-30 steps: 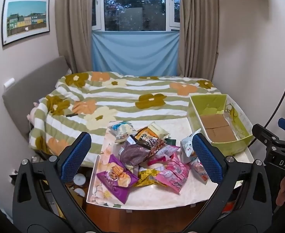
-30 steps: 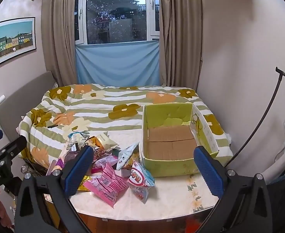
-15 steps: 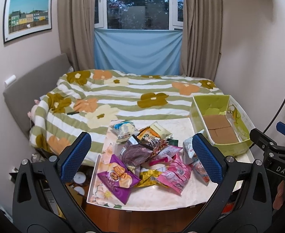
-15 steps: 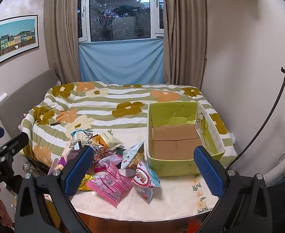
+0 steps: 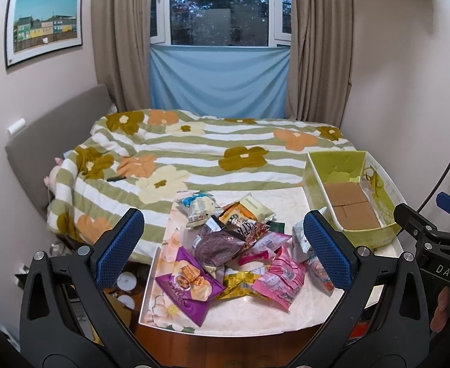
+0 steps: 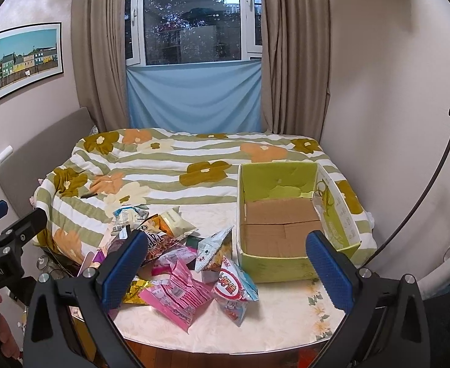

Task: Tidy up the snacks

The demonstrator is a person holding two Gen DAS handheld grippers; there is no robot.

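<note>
A heap of snack packets point(image 5: 234, 254) lies on a white floral table point(image 5: 286, 316); it also shows in the right wrist view point(image 6: 175, 263). It includes a purple packet point(image 5: 188, 285), a pink packet point(image 6: 177, 297) and a red-and-white packet point(image 6: 234, 291). A green cardboard box point(image 6: 286, 214) stands empty at the table's right; it also shows in the left wrist view point(image 5: 352, 196). My left gripper point(image 5: 221, 251) is open and empty, held above the near table edge. My right gripper point(image 6: 225, 263) is open and empty, in front of the box and heap.
A bed with a floral striped duvet point(image 5: 194, 153) lies right behind the table. A window with curtains point(image 6: 194, 30) is at the back. A black stand pole point(image 6: 424, 208) leans at the right wall. Small items sit on the floor at the left point(image 5: 126, 282).
Both grippers have tilted slightly upward and drifted a little, so the table and box sit lower in both views. Nothing was taken hold of.
</note>
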